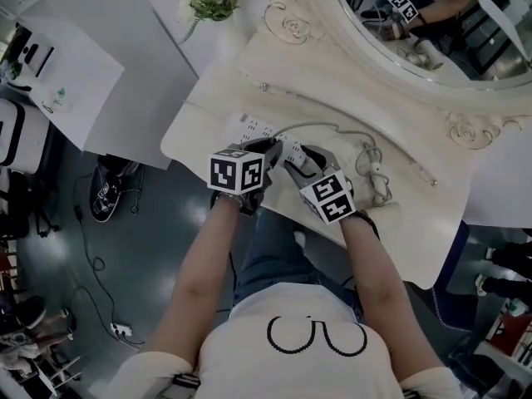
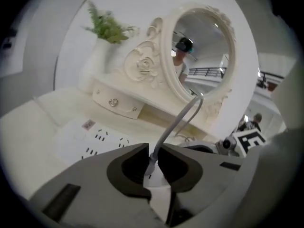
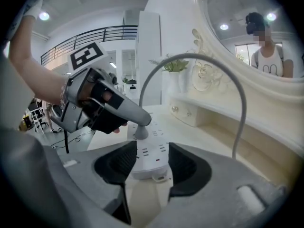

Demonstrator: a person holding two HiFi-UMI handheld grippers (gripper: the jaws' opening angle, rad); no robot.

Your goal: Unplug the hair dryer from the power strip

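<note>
Left gripper (image 2: 153,164): jaws narrow, clamped on the neck of the grey plug (image 2: 150,170). The plug is seated in the flat white plastic power strip (image 1: 252,128).
Right gripper (image 3: 148,164): jaws closed on the strip's near end, pads against both sides.
Strip lies on the cream vanity table (image 1: 199,123), in front of the oval mirror (image 1: 432,23).
Thin grey cord (image 3: 240,99) arcs up from the plug and runs right to a loose tangle (image 1: 374,173). Can't pick out the dryer body there.
Head view: marker cubes cover both sets of jaws, plug hidden. Left gripper view: plug mostly buried between the jaws.
</note>
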